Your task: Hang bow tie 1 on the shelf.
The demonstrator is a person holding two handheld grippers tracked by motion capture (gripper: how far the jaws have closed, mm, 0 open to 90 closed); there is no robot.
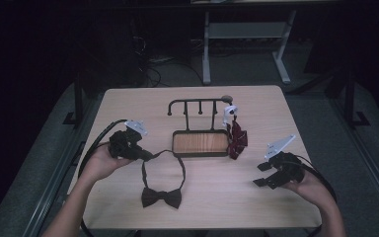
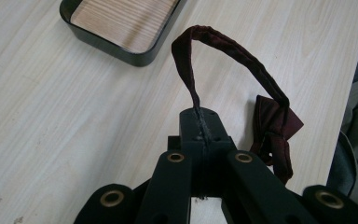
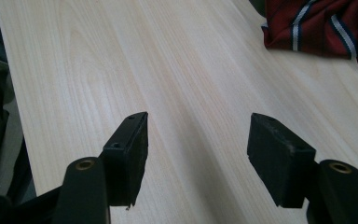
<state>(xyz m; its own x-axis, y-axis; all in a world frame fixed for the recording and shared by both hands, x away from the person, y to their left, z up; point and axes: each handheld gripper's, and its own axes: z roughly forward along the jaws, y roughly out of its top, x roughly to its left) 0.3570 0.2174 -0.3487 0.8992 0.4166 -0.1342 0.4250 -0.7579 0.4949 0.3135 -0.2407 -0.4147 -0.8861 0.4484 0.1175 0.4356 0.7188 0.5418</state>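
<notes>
Left claw (image 2: 200, 126) pinches bow tie (image 2: 275, 126) strap — right claw (image 3: 198, 149) gapes

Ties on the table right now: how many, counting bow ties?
2. A dark bow tie lies near the front edge, its strap pinched in the left gripper. A red striped tie hangs from the rack, bunched beside the tray. Others could be hidden.

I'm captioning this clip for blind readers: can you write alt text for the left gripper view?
The left claw is shut on the neck strap of a dark maroon bow tie, whose strap arches up from the jaws and down to the bow lying on the light wooden table. A black-rimmed tray with a wood-grain floor sits at the upper left.
</notes>
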